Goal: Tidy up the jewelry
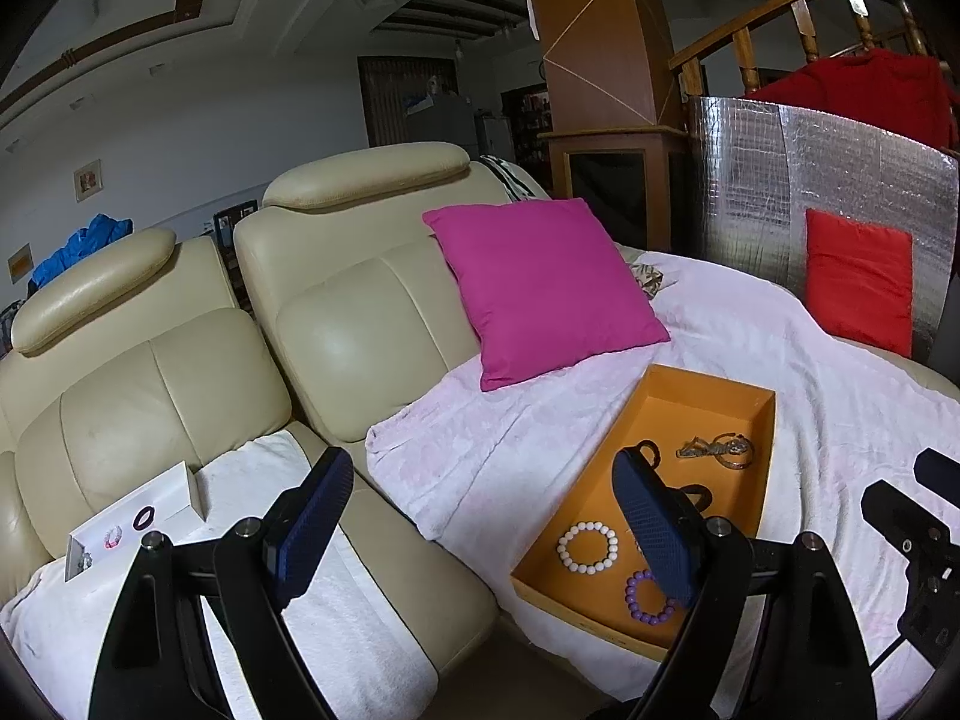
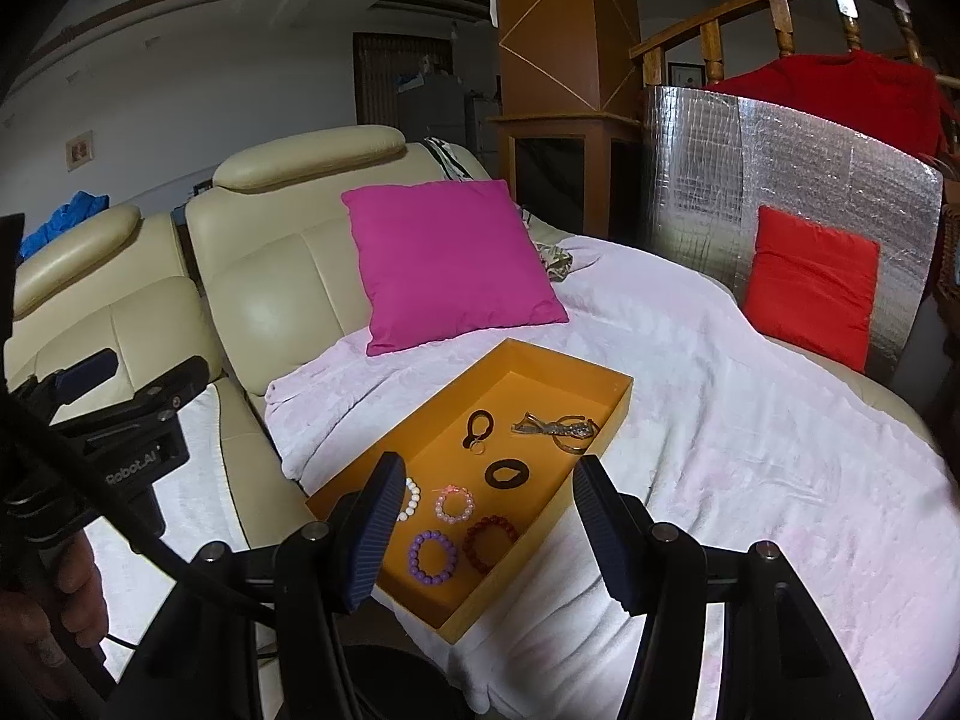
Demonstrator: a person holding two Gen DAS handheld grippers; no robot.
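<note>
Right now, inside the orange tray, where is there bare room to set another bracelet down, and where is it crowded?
The orange tray is bare at its far end, between the far wall and the black clip. The near end is crowded: white, pink, purple and dark red bracelets lie close together. Outside it, the pale blanket on the right is bare.

A big pink square pillow [image 2: 450,258] leans on the cream leather sofa [image 2: 282,276]. Far right, a small red pillow [image 2: 813,288] rests against a shiny silver foil board [image 2: 780,162].
</note>
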